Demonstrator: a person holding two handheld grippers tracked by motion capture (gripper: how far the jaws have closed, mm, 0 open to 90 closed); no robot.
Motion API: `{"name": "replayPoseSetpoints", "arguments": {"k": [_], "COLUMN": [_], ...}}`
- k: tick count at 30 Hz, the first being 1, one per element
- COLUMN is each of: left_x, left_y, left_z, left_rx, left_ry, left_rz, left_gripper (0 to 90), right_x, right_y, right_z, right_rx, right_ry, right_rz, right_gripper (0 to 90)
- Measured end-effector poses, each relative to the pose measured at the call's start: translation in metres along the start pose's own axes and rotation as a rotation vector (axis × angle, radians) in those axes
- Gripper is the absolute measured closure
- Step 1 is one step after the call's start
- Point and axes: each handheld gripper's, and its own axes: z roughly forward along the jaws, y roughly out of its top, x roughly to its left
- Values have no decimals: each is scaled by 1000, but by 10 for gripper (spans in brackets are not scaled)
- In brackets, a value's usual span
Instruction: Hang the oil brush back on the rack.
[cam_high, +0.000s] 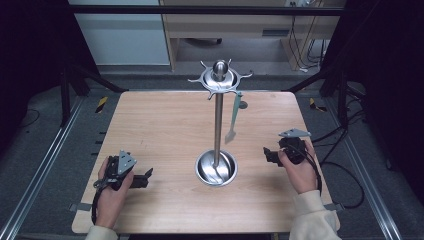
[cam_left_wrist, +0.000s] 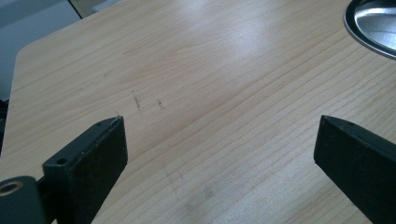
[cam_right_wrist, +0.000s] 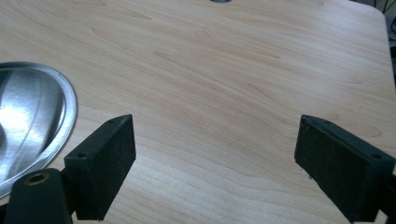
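Both pairs of black fingers stand wide apart with nothing between them but bare wood: the left gripper (cam_high: 134, 178) sits low over the near left part of the pale wooden bench (cam_high: 155, 130), held in the person's left hand (cam_high: 111, 192), and its fingers (cam_left_wrist: 88, 158) frame an empty stretch of grain. The right gripper (cam_high: 272, 155) rests at the near right, in the right hand (cam_high: 300, 172), and its fingers (cam_right_wrist: 105, 161) are spread just as far, touching nothing. Between the two hands, a little nearer the middle of the bench, stands a tall polished steel utensil stand (cam_high: 218, 120): a round dished base (cam_high: 216, 168), a thin upright pole and a crown of hooks (cam_high: 219, 79) topped by a ball. The dished base holds nothing besides the foot of the pole; its shiny rim edges into the left gripper view at upper right (cam_left_wrist: 373, 28) and into the right gripper view at the left (cam_right_wrist: 32, 121). From one hook on the right side of the crown hangs a slim pale grey-green utensil (cam_high: 233, 117), straight down, its lower end clear of the bench and well apart from both grippers. Each gripper lies near the base but not touching it, with open wood between. Beyond the far edge of the bench are a dark metal frame (cam_high: 200, 10), loose cables on the floor (cam_high: 345, 165) and a light wooden cabinet (cam_high: 235, 25).
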Motion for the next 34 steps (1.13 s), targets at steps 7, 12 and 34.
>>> {"name": "replayPoseSetpoints", "arguments": {"k": [7,12,34], "left_x": [0,0,0], "left_y": [0,0,0], "left_z": [0,0,0], "left_rx": [2,2,2], "left_ry": [0,-1,3], "left_rz": [0,2,3], "left_gripper": [24,24,24], "right_x": [4,8,24], "right_y": [-6,-8,-19], "right_z": [11,16,37], "right_rx": [26,19,63], "right_ry": [18,35,141], "right_rz": [-8,-12,-27], "right_gripper": [133,133,115]}}
